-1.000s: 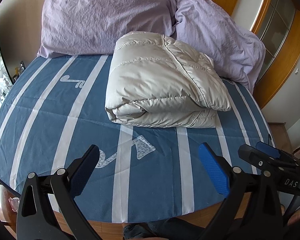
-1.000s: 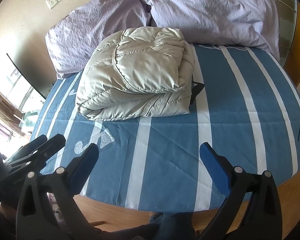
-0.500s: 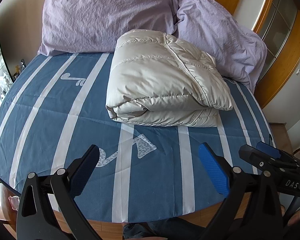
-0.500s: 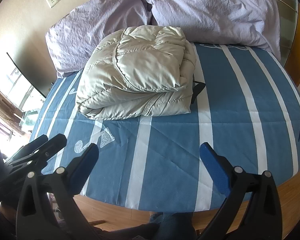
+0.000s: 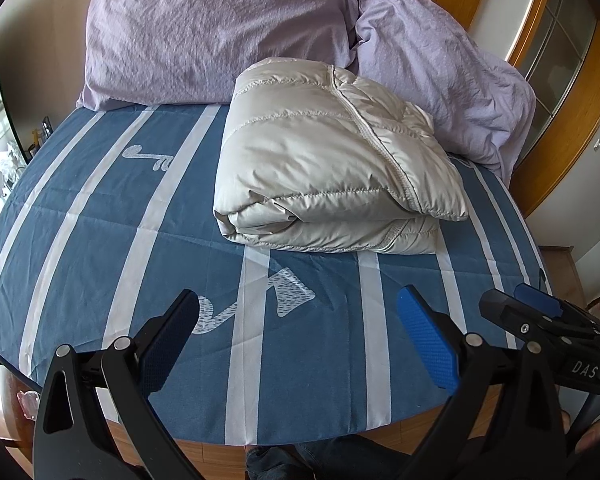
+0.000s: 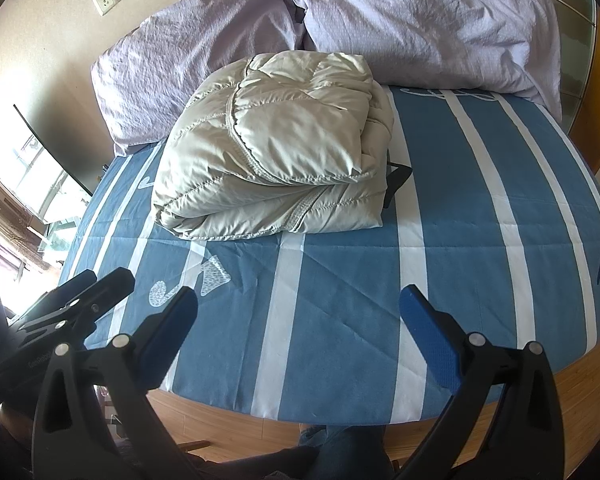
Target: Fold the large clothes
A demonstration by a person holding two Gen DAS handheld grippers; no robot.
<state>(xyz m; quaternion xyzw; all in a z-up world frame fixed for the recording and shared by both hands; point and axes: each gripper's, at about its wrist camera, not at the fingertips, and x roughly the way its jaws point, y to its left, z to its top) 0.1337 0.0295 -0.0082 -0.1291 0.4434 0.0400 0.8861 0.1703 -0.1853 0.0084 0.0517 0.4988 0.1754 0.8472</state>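
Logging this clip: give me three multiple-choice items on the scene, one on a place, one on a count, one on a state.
1. Where does the jacket lie?
A. On the floor
B. On the bed, in front of the pillows
C. In a gripper

2. How many pillows?
A. One
B. Two
C. Four

3. The left gripper is:
A. Open, empty
B. Shut on the jacket
C. Shut on a pillow

Answers: 1 B, the folded jacket rests on the striped cover; 2 B, left pillow and right pillow; 3 A, its fingers stand wide apart, as do the right gripper ones.
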